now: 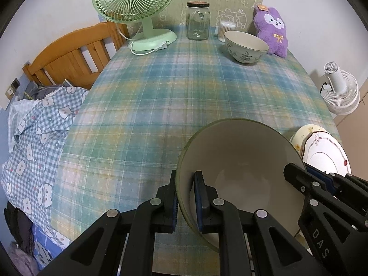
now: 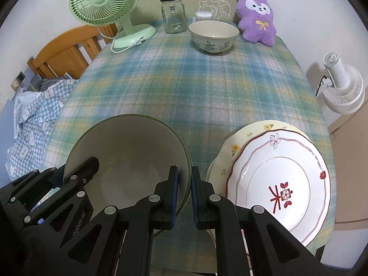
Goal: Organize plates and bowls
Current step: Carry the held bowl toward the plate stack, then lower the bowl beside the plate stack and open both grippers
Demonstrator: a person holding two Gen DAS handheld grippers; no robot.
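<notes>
A large cream bowl with a green rim [image 1: 241, 156] [image 2: 128, 147] is at the near end of the checked tablecloth; whether it rests on the cloth I cannot tell. My left gripper [image 1: 185, 197] is shut on its left rim. My right gripper [image 2: 184, 192] is shut on its right rim, just left of the plates. A smaller leaf-patterned bowl [image 1: 246, 46] [image 2: 214, 35] stands at the far end. A white plate with red markings [image 2: 280, 179] [image 1: 326, 151] lies on a yellow flowered plate [image 2: 237, 147] at the near right.
Along the far edge stand a green desk fan [image 1: 135, 11] with its cord, a glass jar [image 1: 197, 20], a tub of cotton swabs [image 1: 226, 31] and a purple plush toy [image 1: 272, 32]. A bed with a checked quilt [image 1: 39, 128] lies left; a white fan [image 1: 340, 92] is at the right.
</notes>
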